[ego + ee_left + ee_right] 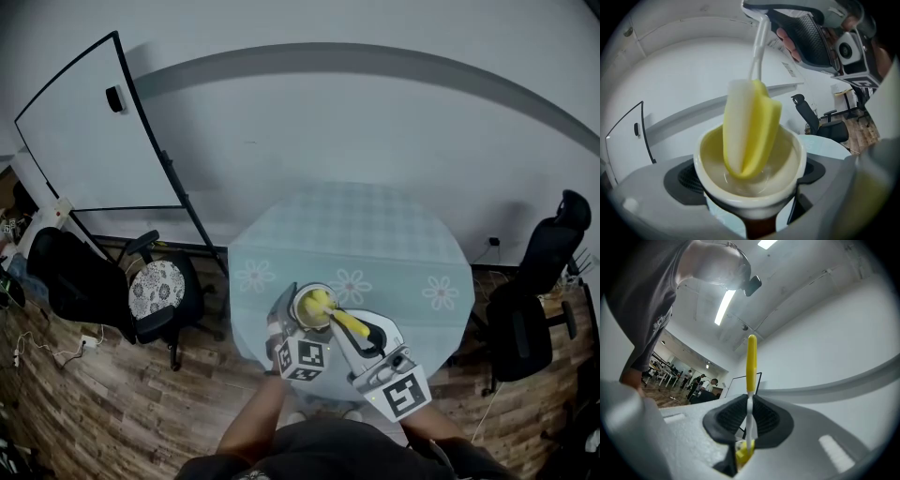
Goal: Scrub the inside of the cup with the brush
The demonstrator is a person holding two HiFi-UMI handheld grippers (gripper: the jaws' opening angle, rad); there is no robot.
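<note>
Cup (787, 154) is clamped in left gripper (750, 208) and held above table (394, 234). Brush (750, 131) handle is pinched by right gripper (749, 427), sponge head sunk in cup. Risk: thin handle may be twisted in the jaws, or cup levered loose, by hard pressing.

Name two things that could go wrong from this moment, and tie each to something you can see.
1. The left tongs grip the cup only by its sides. A hard push from the brush inside it could tip or dislodge it.
2. The right tongs pinch the brush by its thin stem, so it may twist or slip between the pads during scrubbing.
</note>
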